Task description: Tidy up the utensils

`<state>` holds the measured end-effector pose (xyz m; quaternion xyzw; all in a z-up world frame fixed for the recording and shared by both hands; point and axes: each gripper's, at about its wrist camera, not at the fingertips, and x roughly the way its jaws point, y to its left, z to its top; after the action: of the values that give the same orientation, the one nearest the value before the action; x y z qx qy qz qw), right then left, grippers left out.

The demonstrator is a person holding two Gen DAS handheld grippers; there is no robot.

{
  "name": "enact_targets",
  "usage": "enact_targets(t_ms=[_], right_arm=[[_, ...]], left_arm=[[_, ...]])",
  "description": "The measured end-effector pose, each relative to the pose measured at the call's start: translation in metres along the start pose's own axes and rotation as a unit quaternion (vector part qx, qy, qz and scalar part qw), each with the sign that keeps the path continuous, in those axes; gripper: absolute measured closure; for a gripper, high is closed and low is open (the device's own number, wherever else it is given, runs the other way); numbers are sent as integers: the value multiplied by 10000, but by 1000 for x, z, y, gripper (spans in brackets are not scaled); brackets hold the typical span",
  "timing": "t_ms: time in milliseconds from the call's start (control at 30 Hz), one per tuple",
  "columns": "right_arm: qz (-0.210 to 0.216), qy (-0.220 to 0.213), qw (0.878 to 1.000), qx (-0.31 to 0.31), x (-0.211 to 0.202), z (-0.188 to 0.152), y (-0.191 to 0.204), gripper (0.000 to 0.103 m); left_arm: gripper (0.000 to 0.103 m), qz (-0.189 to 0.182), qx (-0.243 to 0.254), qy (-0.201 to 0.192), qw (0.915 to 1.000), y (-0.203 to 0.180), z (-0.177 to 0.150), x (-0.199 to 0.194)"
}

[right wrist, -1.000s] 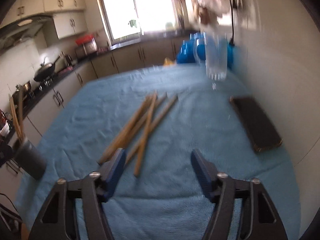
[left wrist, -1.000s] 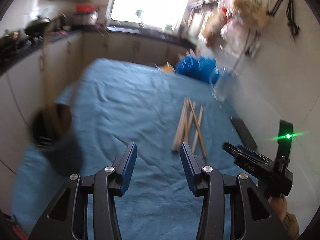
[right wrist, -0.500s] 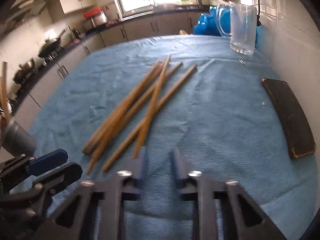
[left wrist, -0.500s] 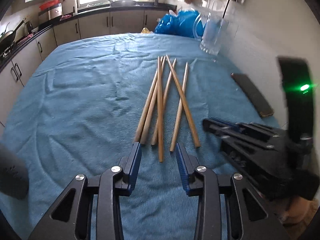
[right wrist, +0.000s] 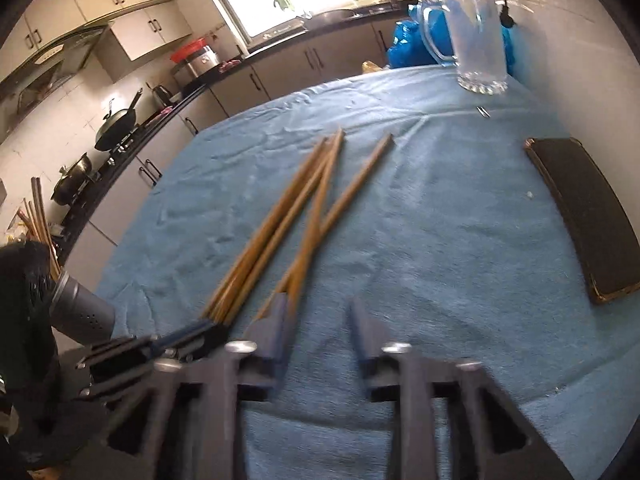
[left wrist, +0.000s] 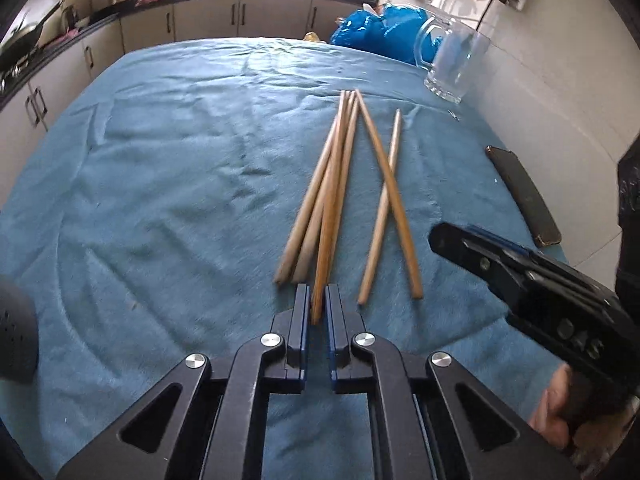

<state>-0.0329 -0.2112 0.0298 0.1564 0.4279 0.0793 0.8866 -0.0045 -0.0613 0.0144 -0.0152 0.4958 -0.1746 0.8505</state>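
My left tool [left wrist: 318,306] is pressed together on the near end of one wooden chopstick [left wrist: 330,224], its blue-lined fingers [left wrist: 301,320] pinching the stick just where it leaves the pile. That stick runs away from me over two others [left wrist: 310,204] that lie close beside it, their far tips nearly meeting. To the right of these, two more chopsticks [left wrist: 390,200] cross each other in a narrow X on the blue cloth [left wrist: 160,184] that covers the bench.

My right tool [right wrist: 318,320] is spread partway and its jaws are opening; the picture is blurred there. A chopstick end [right wrist: 300,268] lies just beside its left finger [right wrist: 276,328], and the gap between the fingers shows only cloth. From the left camera this tool [left wrist: 452,242] comes in from the right, low over the cloth, near the crossed pair, with my hand [left wrist: 554,408] behind it.

Further out, a dark flat phone [right wrist: 584,216] lies by the right edge of the bench near the tiled wall. A clear glass mug [left wrist: 454,66] stands at the far right corner, with a blue plastic bag [left wrist: 376,36] behind it. At the left edge, a dark grey holder [right wrist: 82,314] stands with several chopsticks [right wrist: 38,216] in it.
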Motion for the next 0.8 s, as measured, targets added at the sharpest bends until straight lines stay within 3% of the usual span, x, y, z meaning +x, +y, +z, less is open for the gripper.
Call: enact_targets(t_ms=[133,200,267,500,733,800], right_arm=[[-389,348,9980,-353,20,-2,20,59],[-669,357,9961,-456,26,-4,25,71],[-833,431,9948,-406,28,-4,24,94],[-986,641,9928,-206,-2,-25,3,95],[-1269,949,9874,56,-68,-79,-29,95],[-1314,967,9865,-114,-79,-91,-32,95]], left_arm=[[96,-115,-215,6,9997,17,-15,-18],[96,-127,-276,30,9995,22,-22,-25],[96,-193,-351,70,9992,27,-30,-31],[96,-553,-529,289,9966,47,-63,-55],[96,-877,-447,258,9948,53,-78,-79],[96,-954,-321,274,9945,52,-83,-87]])
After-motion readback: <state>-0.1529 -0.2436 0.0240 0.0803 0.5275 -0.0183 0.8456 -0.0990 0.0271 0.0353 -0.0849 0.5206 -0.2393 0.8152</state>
